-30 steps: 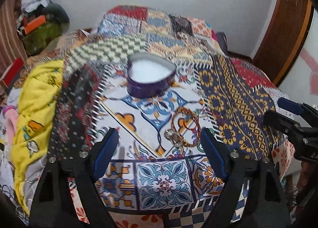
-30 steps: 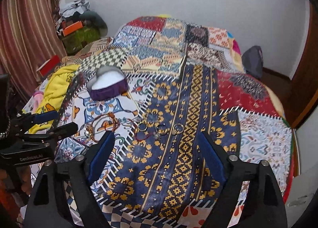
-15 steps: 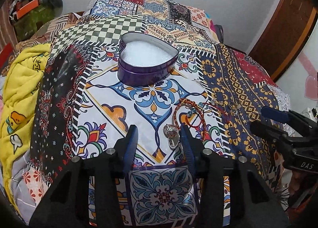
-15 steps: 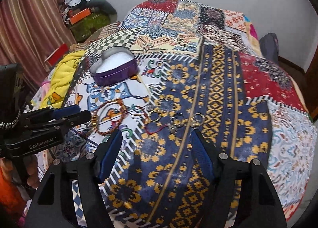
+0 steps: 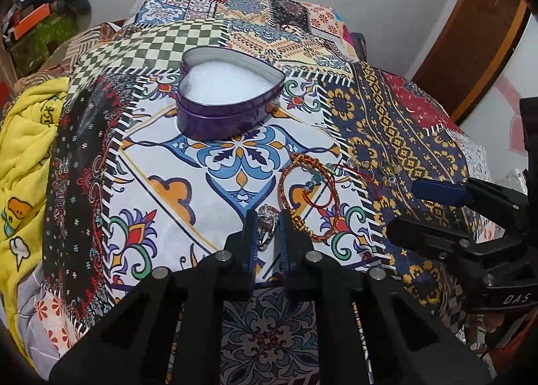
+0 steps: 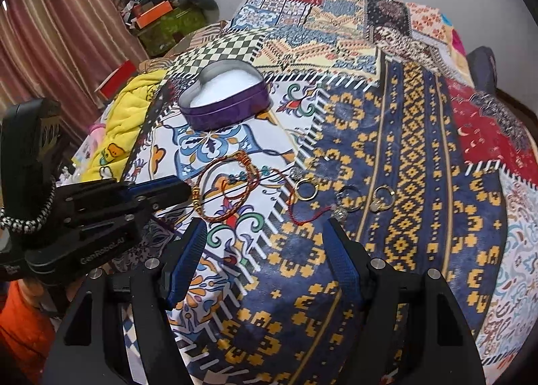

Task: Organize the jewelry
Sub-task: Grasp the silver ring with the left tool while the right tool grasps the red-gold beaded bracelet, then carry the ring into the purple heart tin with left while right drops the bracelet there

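A purple heart-shaped tin (image 5: 228, 96) with white padding stands open on the patchwork bedspread; it also shows in the right wrist view (image 6: 225, 99). My left gripper (image 5: 266, 227) is shut on a silver ring (image 5: 267, 225), low on the cloth beside a red and gold bracelet (image 5: 307, 197). The bracelet (image 6: 228, 188) and several rings lie in the right wrist view: a gold ring (image 6: 306, 188), a clear-stone ring (image 6: 348, 198) and another gold ring (image 6: 383, 195). My right gripper (image 6: 265, 237) is open, hovering just before the rings.
A yellow blanket (image 5: 23, 150) lies at the bed's left side. Clutter and boxes (image 6: 161, 15) stand in the far left corner by a curtain. A wooden door (image 5: 477, 35) is at the right. The bedspread drops off at the near edge.
My left gripper moved forward and down and closed from wide open onto the silver ring. My right gripper moved closer to the rings and stayed open.
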The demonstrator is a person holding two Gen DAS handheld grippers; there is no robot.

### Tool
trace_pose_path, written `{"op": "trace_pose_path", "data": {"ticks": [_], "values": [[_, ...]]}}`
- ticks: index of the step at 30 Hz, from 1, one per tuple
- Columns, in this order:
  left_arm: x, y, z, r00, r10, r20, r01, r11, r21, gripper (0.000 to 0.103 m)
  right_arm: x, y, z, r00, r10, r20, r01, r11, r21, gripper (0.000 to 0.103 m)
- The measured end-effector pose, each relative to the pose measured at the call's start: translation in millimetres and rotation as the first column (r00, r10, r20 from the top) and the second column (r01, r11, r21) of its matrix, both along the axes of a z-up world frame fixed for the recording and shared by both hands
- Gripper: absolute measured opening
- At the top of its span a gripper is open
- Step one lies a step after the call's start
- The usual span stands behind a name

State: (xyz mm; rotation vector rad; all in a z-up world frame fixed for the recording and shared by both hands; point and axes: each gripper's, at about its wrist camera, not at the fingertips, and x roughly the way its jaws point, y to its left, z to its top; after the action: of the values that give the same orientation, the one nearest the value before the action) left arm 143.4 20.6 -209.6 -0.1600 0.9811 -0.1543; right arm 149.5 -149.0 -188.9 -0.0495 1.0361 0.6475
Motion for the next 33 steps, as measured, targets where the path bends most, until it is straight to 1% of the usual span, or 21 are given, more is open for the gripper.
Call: {"op": "trace_pose_path", "data": {"ticks": [4, 10, 13, 17, 19, 21, 23, 24, 28, 29, 31, 33], "values": [[-3.4, 1.7, 2.5, 1.000, 0.009, 0.014, -0.009, 1.000, 0.010, 0.011, 0.4, 7.4, -3.2, 0.999, 0.022, -0.027, -0.022, 1.000, 0.009, 0.068], [-16.8, 16.6, 11.5, 0.998, 0.047, 0.044, -0.048, 0.999, 0.007, 0.011, 0.7, 28.1, -4.7, 0.998, 0.065, -0.026, -0.065, 0.998, -0.001, 0.068], [-23.8, 24.7, 16.1, 0.996, 0.070, 0.060, -0.071, 0.997, 0.012, 0.011, 4.2, 38.2, -9.0, 0.996, 0.086, -0.040, -0.086, 0.996, -0.006, 0.068], [-31.4, 32.2, 20.8, 0.993, 0.087, 0.079, -0.087, 0.996, -0.001, 0.011, 9.9, 47.4, -17.5, 0.993, 0.094, -0.073, -0.095, 0.995, -0.007, 0.068], [-33.3, 33.2, 22.4, 0.992, 0.092, 0.089, -0.092, 0.996, 0.007, 0.011, 9.3, 51.1, -18.6, 0.994, 0.091, -0.067, -0.092, 0.996, -0.008, 0.066], [-35.3, 34.2, 23.0, 0.991, 0.095, 0.095, -0.096, 0.995, 0.009, 0.011, 8.1, 54.1, -19.7, 0.996, 0.081, -0.050, -0.082, 0.996, -0.030, 0.057], [-36.2, 35.3, 22.5, 0.991, 0.097, 0.096, -0.097, 0.995, 0.001, 0.011, 7.5, 55.4, -20.9, 0.997, 0.073, -0.031, -0.075, 0.996, -0.048, 0.042], [-36.9, 35.8, 22.2, 0.991, 0.098, 0.096, -0.099, 0.995, -0.001, 0.011, 7.7, 55.3, -21.1, 0.997, 0.067, -0.023, -0.068, 0.996, -0.058, 0.039], [-38.1, 36.9, 21.5, 0.990, 0.106, 0.093, -0.104, 0.994, -0.016, 0.011, 10.0, 49.1, -20.7, 0.998, 0.052, -0.025, -0.053, 0.997, -0.057, 0.018], [-38.6, 37.0, 21.8, 0.990, 0.107, 0.093, -0.106, 0.994, -0.018, 0.011, 10.3, 47.5, -20.6, 0.998, 0.049, -0.029, -0.051, 0.997, -0.055, 0.015], [-39.3, 37.6, 22.6, 0.989, 0.109, 0.095, -0.107, 0.994, -0.025, 0.011, 8.8, 44.1, -20.0, 0.998, 0.046, -0.032, -0.048, 0.998, -0.051, 0.012], [-40.1, 37.3, 24.5, 0.989, 0.111, 0.098, -0.109, 0.994, -0.029, 0.011, 5.5, 43.4, -19.2, 0.999, 0.045, -0.023, -0.046, 0.997, -0.061, 0.011]]}}
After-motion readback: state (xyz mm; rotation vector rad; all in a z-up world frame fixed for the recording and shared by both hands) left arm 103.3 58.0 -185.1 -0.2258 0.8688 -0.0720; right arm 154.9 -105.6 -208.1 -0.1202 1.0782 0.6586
